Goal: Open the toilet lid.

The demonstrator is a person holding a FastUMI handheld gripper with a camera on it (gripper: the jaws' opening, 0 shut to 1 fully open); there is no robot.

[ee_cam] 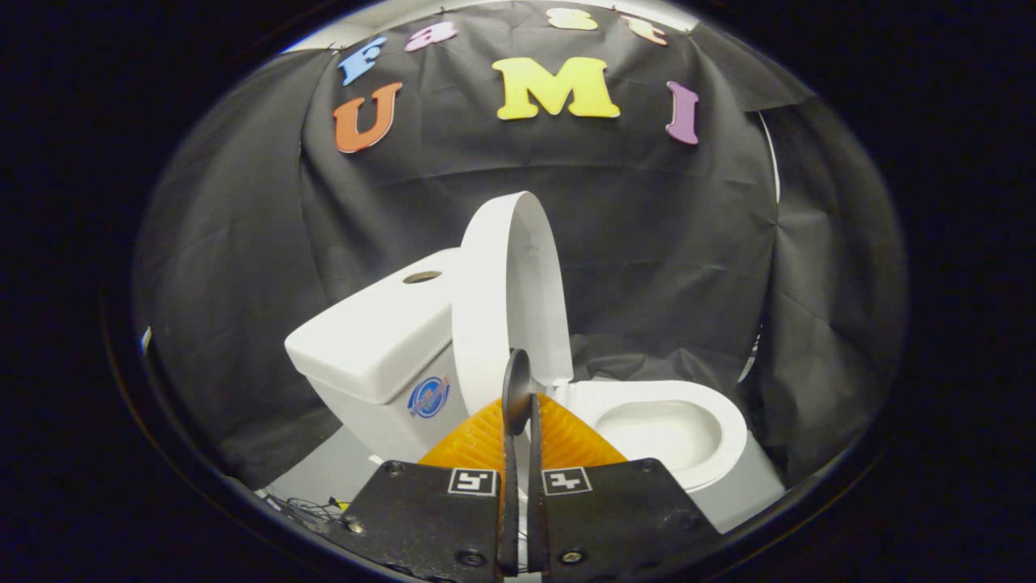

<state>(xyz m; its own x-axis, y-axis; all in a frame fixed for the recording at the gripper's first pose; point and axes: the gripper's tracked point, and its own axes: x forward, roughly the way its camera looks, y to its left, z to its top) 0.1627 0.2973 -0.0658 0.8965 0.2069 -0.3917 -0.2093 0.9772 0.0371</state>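
A white toilet stands ahead of me. Its lid [511, 283] is raised almost upright and leans back toward the tank [376, 336]. To the right of the lid, the seat and bowl [676, 433] lie uncovered. My gripper [522, 398] is shut, its two fingers pressed together with nothing between them. The fingertips sit just in front of the lid's lower edge, near the hinge. I cannot tell whether they touch the lid.
A round flush-button recess [422, 277] sits in the tank's top, and a round sticker [428, 397] is on its side. Black cloth [664, 243] hangs close behind and around the toilet. Some cables [312, 508] lie on the pale floor below the tank.
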